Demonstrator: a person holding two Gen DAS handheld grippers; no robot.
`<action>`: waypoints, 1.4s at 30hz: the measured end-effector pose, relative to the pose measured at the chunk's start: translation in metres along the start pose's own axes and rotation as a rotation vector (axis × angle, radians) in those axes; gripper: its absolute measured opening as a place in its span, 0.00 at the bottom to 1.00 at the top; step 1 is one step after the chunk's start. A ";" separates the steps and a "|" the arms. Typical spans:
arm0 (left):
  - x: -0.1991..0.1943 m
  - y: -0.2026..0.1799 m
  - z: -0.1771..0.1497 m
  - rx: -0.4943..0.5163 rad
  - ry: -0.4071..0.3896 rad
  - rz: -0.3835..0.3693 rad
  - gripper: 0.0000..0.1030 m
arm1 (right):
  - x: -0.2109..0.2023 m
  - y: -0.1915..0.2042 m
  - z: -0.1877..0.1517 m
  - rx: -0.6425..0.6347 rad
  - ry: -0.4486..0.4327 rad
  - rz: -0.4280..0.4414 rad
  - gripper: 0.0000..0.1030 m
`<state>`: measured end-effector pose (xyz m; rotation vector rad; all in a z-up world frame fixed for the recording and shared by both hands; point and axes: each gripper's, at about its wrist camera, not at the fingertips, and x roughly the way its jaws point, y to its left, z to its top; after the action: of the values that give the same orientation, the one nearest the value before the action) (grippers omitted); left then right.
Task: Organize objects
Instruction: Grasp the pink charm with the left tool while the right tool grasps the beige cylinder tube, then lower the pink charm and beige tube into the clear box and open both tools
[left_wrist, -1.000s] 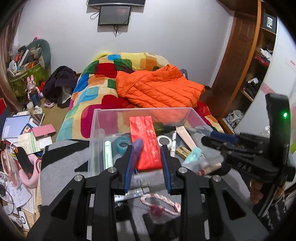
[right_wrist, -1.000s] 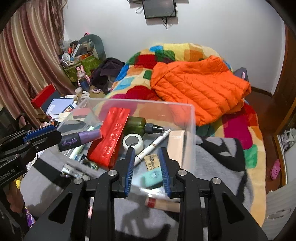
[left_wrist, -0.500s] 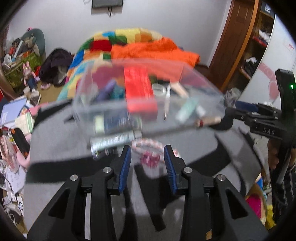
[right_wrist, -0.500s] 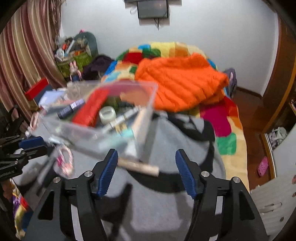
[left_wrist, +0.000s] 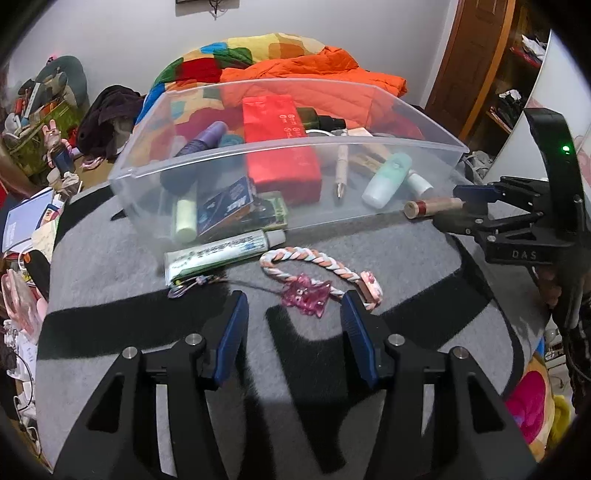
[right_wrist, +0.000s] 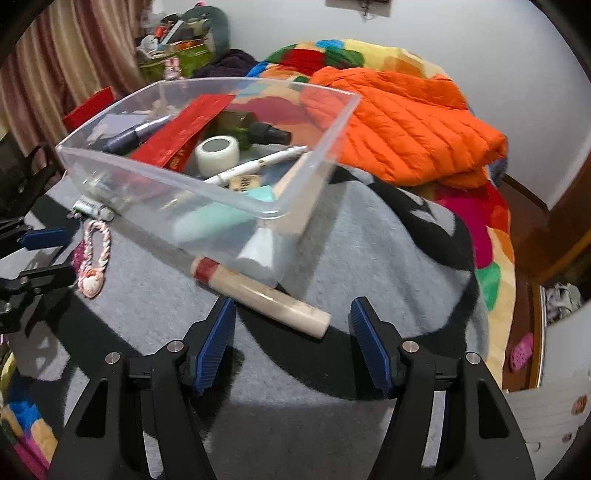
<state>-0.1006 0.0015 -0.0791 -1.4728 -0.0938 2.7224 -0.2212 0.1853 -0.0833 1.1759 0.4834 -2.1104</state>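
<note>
Most of the job looks done, I think. The clear bin (left_wrist: 288, 155) on the grey blanket (left_wrist: 388, 254) already holds lots of stuff: a red packet (left_wrist: 277, 144), a purple tube (left_wrist: 201, 142), a mint bottle (left_wrist: 386, 179), a white pen (right_wrist: 258, 166), a tape roll (right_wrist: 216, 153), a dark green bottle (right_wrist: 255, 131) & a blue box (left_wrist: 223, 208).

Still out of the bin: a toothpaste tube (left_wrist: 221, 253) touching the bin's near wall, a pink braided charm (left_wrist: 314, 278) just beside it, & a tan stick w/ a red band (right_wrist: 258, 291) lying by the bin's corner.

Left tool (left_wrist: 293, 323) is spread, its jaws have just been opening, nothing pinched. The charm sits right in front of it, partly between the tips, not squeezed. Right tool (right_wrist: 293, 339) is spread too; its jaws just closed in a bit, but hold nothing. The tan stick lies just ahead of its tips.

So maybe 3 things left. Next, I guess, each tool grabs the thing in front of it.

Around: a bed w/ a bright patch quilt (right_wrist: 491, 266) & an orange jacket (right_wrist: 406, 122) behind the bin. The charm's thin cord lies loose by the toothpaste and could snag. The bin wall is close, so the tools may bump it.
</note>
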 end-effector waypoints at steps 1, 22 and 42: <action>0.002 -0.001 0.001 -0.001 -0.003 -0.001 0.49 | -0.001 0.001 -0.001 -0.006 -0.001 0.015 0.43; -0.039 0.018 -0.030 -0.099 -0.082 -0.035 0.25 | -0.035 0.073 -0.019 -0.046 -0.018 0.162 0.37; -0.098 0.018 -0.001 -0.082 -0.252 -0.032 0.25 | -0.043 0.077 -0.007 0.075 -0.122 0.045 0.13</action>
<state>-0.0464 -0.0230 0.0011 -1.1253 -0.2376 2.8958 -0.1469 0.1503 -0.0505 1.0811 0.3218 -2.1630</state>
